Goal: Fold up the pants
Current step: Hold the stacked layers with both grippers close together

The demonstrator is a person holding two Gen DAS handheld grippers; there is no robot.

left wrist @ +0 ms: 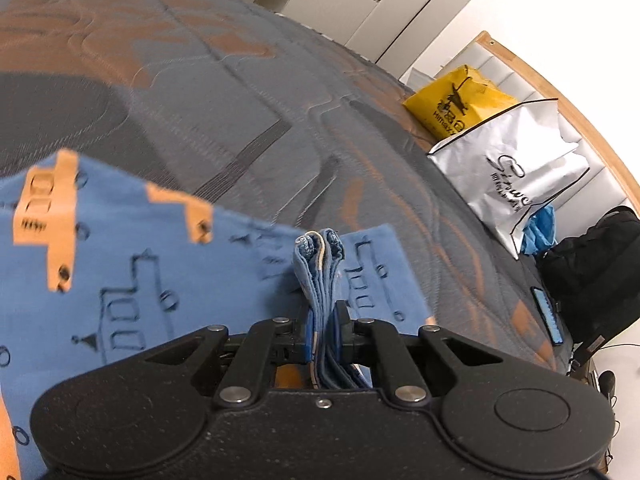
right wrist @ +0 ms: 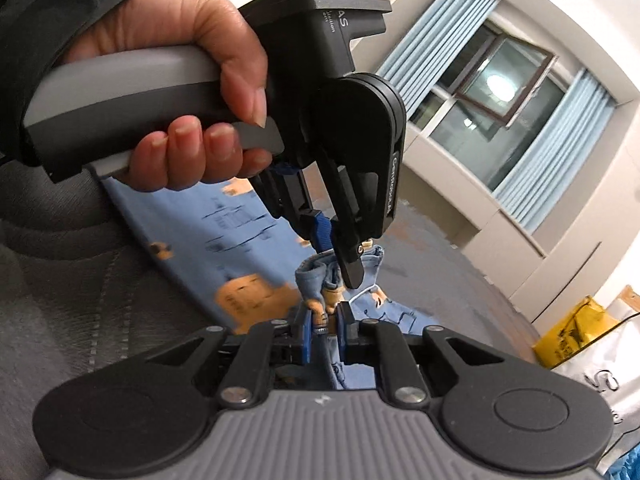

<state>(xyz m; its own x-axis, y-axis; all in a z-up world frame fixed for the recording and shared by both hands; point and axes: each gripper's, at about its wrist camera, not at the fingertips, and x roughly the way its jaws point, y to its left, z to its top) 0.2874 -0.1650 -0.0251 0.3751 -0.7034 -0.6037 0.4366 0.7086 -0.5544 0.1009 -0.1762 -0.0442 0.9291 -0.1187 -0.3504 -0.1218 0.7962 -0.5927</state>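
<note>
Left wrist view: your left hand-held gripper (left wrist: 323,330) is clamped narrow on a bunched edge of the blue printed pants (left wrist: 132,280), whose cloth spreads away to the left over the quilted bed (left wrist: 240,92). Right wrist view: your right hand-held gripper (right wrist: 325,330) pinches the same bunched edge just beside the left one, so both grips sit together; the length trails toward the near edge.

One pants (left wrist: 120,280), two grippers (left wrist: 323,332) (right wrist: 325,332), two bags (left wrist: 460,104) (left wrist: 516,168).
</note>
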